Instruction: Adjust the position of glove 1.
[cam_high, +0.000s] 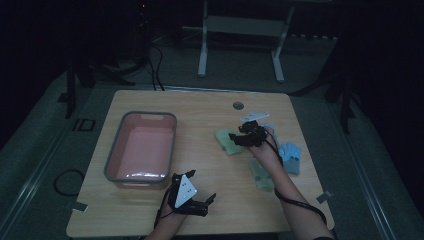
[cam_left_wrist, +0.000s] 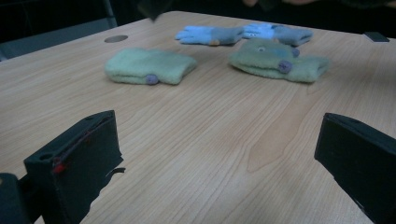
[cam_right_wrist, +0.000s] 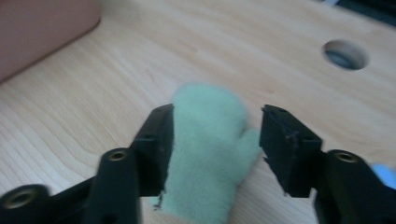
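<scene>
My right gripper (cam_right_wrist: 215, 154) hangs over a green mitten (cam_right_wrist: 210, 154) near the middle of the table (cam_high: 210, 105), jaws spread with the mitten lying between them, not yet pinched. The left jaw sits at the mitten's edge; the right one stands clear beside the thumb. It looks like soft fleece, light and floppy, so I judge it will sag and fold when lifted (no risk of breaking, little of slipping). I would bite across the flat body of it, not the thumb, and take both layers. My left gripper (cam_high: 192, 197) rests low near the table's front edge, jaws wide apart and holding nothing. A second green mitten (cam_left_wrist: 275, 60) and blue ones (cam_left_wrist: 210, 35) lie further right; the pink bin (cam_high: 142, 145) stands to the left.
</scene>
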